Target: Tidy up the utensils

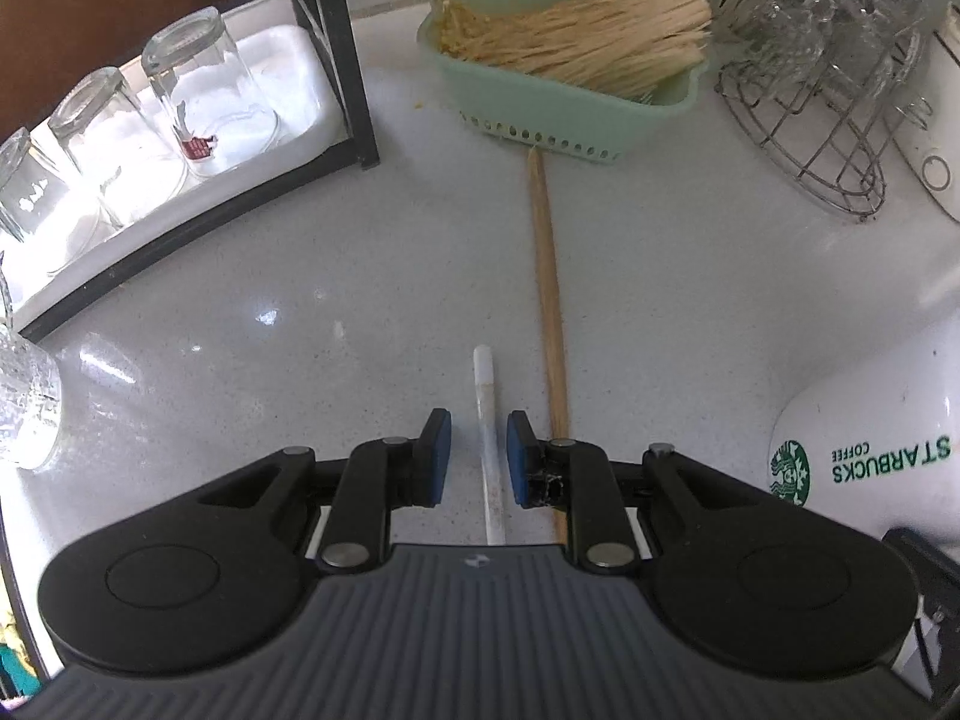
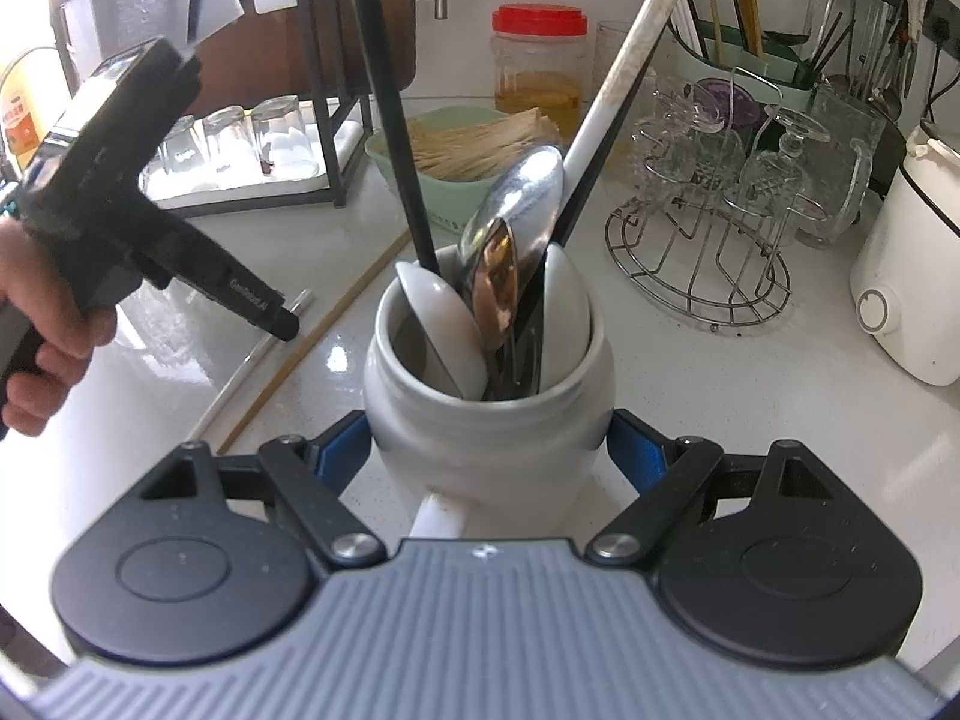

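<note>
Both pairs of jaws matter: the right gripper is spread wide with its blue pads against the sides of the mug, bracing it, while the left gripper stands narrowly apart, astride the white chopstick without yet pinching it.

On the counter, the mug stands at the near right with spoons and chopsticks already upright in it. Far off sits a green basket of bamboo sticks. The white chopstick lies flat just left of a wooden chopstick, the two almost parallel and near each other.

The step in hand seems to be picking up the white one. To do it well, keep the pads centred on it and low – touching the counter, since the stick is thin – and close squarely so it does not roll. The right pad is just beside the wooden stick (easy to nudge or catch), so come straight down. Hold the mug firm meanwhile – its opening is crowded, so aim for the gap at the left.
</note>
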Motion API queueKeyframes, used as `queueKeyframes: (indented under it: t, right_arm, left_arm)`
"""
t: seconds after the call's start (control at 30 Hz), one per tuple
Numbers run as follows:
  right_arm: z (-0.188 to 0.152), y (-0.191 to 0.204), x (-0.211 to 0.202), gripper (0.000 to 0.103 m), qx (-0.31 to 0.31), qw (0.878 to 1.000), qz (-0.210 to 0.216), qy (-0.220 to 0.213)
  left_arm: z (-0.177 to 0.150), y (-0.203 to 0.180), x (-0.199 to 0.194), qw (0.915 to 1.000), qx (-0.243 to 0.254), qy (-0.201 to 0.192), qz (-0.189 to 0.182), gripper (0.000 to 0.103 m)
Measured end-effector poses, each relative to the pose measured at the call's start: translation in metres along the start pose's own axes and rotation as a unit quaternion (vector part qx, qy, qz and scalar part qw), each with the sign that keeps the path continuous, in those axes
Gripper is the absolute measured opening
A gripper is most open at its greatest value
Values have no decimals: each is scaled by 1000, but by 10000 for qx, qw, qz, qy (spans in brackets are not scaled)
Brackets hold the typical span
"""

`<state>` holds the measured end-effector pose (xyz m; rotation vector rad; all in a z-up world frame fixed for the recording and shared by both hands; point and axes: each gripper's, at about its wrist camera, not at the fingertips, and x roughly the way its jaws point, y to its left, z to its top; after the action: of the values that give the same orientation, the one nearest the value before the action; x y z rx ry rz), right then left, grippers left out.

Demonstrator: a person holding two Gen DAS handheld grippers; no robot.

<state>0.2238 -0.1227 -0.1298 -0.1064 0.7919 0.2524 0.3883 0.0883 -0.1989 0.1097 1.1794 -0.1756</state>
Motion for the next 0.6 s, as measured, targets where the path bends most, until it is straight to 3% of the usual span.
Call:
queueKeyframes:
  t: [0.27,0.33,0.6]
  right_arm:
    - [0,0,0,88,21,10000,-19,8]
    - [0,0,0,88,26,10000,-17,5]
    - [2,-2,3,88,-35,10000,46,-29]
  left_arm:
    - [17,5,8,9996,-40,266,-104,21]
    - [20,5,10,9996,12,283,-75,9]
    - [16,-1,7,9998,112,165,27,7]
